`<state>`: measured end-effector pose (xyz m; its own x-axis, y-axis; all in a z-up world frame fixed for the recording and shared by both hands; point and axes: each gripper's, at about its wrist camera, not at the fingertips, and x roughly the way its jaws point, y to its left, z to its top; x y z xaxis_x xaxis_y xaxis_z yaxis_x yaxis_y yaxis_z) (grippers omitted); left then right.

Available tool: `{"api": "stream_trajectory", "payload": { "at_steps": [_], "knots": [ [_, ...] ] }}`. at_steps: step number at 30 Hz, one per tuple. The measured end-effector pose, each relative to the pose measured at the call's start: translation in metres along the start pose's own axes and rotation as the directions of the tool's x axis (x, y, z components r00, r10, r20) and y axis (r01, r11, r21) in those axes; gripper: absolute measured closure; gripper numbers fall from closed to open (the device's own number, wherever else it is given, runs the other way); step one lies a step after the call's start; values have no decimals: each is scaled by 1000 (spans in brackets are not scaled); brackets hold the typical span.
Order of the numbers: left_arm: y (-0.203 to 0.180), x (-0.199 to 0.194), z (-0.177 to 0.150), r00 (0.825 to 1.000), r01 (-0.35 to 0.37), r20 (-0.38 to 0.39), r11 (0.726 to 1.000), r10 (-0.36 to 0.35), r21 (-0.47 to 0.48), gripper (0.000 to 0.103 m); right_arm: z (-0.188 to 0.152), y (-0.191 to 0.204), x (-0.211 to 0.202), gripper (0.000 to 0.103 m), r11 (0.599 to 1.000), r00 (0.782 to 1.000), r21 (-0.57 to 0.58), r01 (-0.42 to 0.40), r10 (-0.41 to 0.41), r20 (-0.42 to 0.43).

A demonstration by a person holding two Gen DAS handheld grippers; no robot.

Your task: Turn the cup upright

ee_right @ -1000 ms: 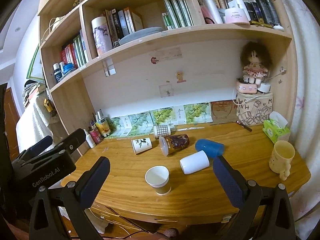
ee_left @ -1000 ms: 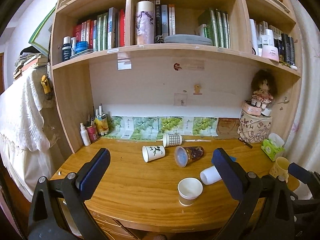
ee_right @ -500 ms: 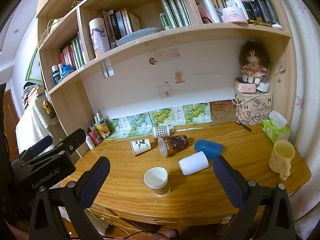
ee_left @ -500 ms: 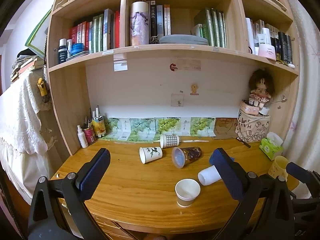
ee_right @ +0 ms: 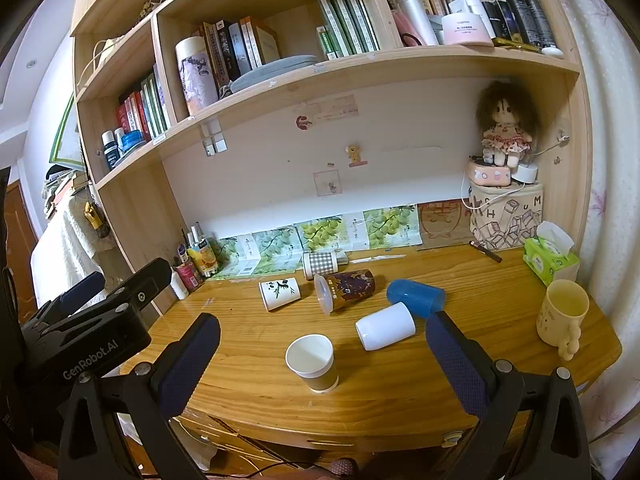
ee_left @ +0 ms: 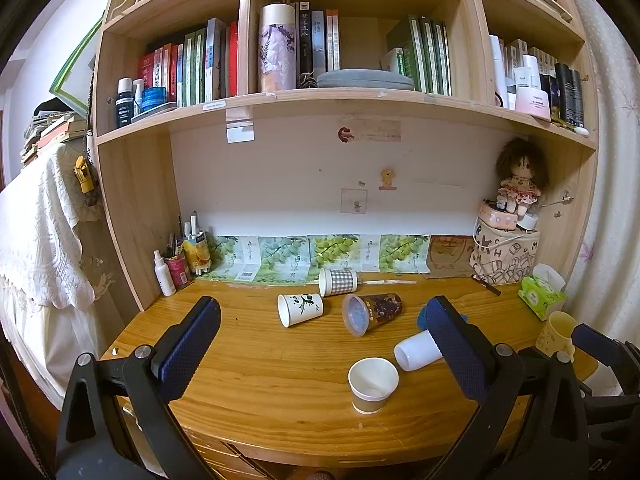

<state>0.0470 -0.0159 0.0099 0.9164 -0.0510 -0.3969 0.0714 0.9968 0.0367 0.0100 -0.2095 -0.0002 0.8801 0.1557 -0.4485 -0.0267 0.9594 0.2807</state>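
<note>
Several cups lie on their sides on the wooden desk [ee_left: 256, 376]: a white panda cup [ee_left: 299, 309] [ee_right: 279, 293], a checked cup [ee_left: 337, 281] [ee_right: 319, 264], a dark patterned cup with a clear lid [ee_left: 372, 312] [ee_right: 345, 290], a plain white cup [ee_left: 416, 355] [ee_right: 385, 326] and a blue cup [ee_right: 416, 297]. A brown paper cup [ee_left: 372, 384] [ee_right: 313, 362] stands upright near the front. My left gripper [ee_left: 320, 344] and right gripper [ee_right: 322, 360] are both open and empty, held back above the desk's front edge.
A yellow mug [ee_right: 562, 314] stands upright at the right edge, with a green tissue box [ee_right: 550, 256] behind it. Bottles and pens [ee_left: 182, 258] crowd the back left corner. A patterned bag with a doll [ee_left: 506, 252] stands at the back right. Shelves overhang the desk.
Both views have drifted slightly; the cups sit a little lower and further left in the frames. No cup has moved and both grippers stay open.
</note>
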Motion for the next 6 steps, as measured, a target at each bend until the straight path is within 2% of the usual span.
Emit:
{"api": "stream_trajectory", "payload": {
  "at_steps": [6],
  "knots": [
    [0,-1,0,1000,1,-3,1000,-1,0,1,0,0,0,0,1000,1000,0,0,0,-2]
  ]
}}
